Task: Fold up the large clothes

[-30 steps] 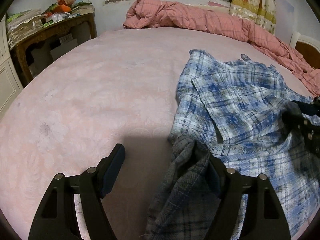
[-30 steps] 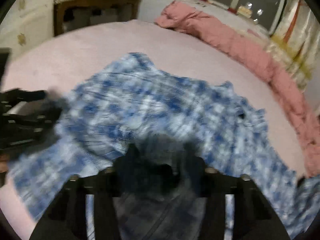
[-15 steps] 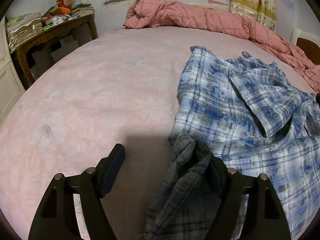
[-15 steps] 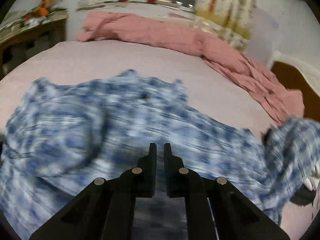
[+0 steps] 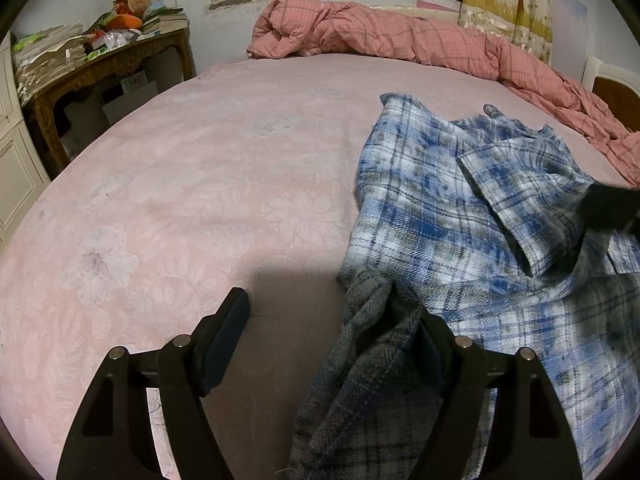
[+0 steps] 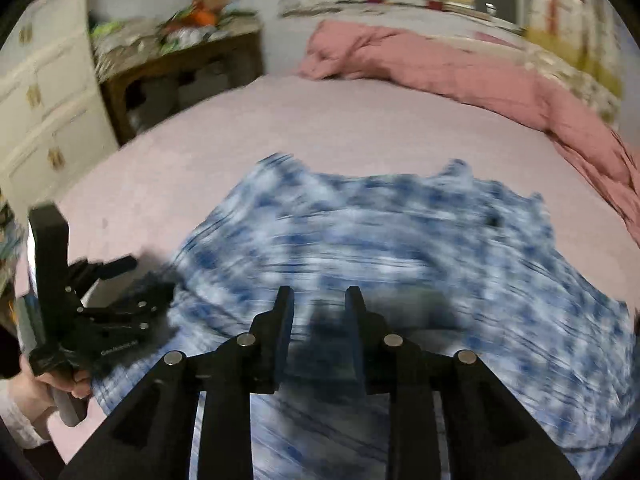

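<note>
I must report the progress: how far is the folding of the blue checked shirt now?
Early stage. Done: the blue checked shirt lies on the pink bed, but rumpled, no neat fold visible. In hand: the left gripper is open with cloth draped on one finger; the right gripper is opening above the shirt, holding nothing. Left: smoothing and all folds.

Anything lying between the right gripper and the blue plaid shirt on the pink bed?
Nothing visible. The right gripper, jaws opening and empty, hangs directly over the blue plaid shirt spread on the pink bedsheet. The left gripper sits at the shirt's left edge, off to the side.
</note>
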The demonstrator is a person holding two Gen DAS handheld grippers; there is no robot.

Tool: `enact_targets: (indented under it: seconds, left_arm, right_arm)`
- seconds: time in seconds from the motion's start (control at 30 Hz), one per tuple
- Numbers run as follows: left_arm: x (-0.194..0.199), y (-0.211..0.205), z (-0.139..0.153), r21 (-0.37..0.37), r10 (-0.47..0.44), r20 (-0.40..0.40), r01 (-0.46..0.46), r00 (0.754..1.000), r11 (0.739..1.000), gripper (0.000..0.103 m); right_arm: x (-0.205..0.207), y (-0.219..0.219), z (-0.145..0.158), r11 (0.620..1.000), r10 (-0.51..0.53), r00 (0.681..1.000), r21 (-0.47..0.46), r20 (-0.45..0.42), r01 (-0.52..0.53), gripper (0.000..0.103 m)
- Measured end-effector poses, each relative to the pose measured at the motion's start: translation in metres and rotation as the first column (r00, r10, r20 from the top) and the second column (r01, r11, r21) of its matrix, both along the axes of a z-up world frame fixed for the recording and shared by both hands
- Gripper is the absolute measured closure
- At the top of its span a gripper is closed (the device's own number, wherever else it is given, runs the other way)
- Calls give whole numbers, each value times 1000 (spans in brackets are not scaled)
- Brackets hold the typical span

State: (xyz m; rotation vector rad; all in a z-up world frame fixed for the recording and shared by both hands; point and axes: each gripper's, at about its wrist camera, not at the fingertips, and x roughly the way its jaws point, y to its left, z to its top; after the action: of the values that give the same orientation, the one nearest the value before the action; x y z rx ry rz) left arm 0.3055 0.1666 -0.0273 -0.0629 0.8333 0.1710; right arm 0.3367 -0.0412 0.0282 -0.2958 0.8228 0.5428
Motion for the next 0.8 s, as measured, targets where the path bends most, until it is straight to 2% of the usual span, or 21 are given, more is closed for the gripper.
enact_targets:
  seconds: [0.07, 0.13, 0.27, 0.3, 0.37, 0.47, 0.53, 0.63, 0.73, 0.8]
  left_arm:
    - [-1, 1, 0, -4, 2, 3, -2, 1000, 1000, 28]
    - [-1, 1, 1, -10, 2, 5, -2, 1000, 1000, 28]
    - [-1, 2, 0, -16, 2, 4, -2, 1000, 1000, 28]
    - [-1, 2, 0, -17, 2, 5, -2, 1000, 1000, 28]
    - [-1, 2, 1, -19, 2, 5, -2, 1000, 1000, 28]
    - [-2, 2, 1, -18, 2, 5, -2, 1000, 1000, 28]
    - [-2, 1, 0, -18, 3, 5, -2, 1000, 1000, 28]
    - [-2, 1, 0, -15, 3, 4, -3, 1000, 1000, 28]
    - [-1, 1, 1, -11, 3, 4, -3, 1000, 1000, 27]
    - [-1, 2, 1, -10, 0, 3, 0, 1000, 1000, 27]
  right_arm:
    - [8, 26, -15, 1000, 11, 1000, -25, -29, -12, 44]
    - [16, 44, -29, 999, 13, 997, -46, -78, -16, 39]
    - [41, 64, -51, 979, -77, 997, -190, -26, 70, 40]
    - [49, 67, -53, 972, -101, 995, -216, -15, 95, 44]
    - [55, 61, -54, 966, -134, 991, -225, -5, 130, 94]
    - [64, 40, -37, 973, -159, 987, -164, 39, 163, 95]
    - [67, 19, -20, 967, -198, 975, -145, 100, 211, 95]
    - [65, -21, 1, 955, -259, 956, -113, 139, 275, 95]
    - [72, -70, 20, 922, -346, 920, -116, 183, 369, 95]
    - [66, -112, 20, 898, -406, 899, -109, 164, 425, 95]
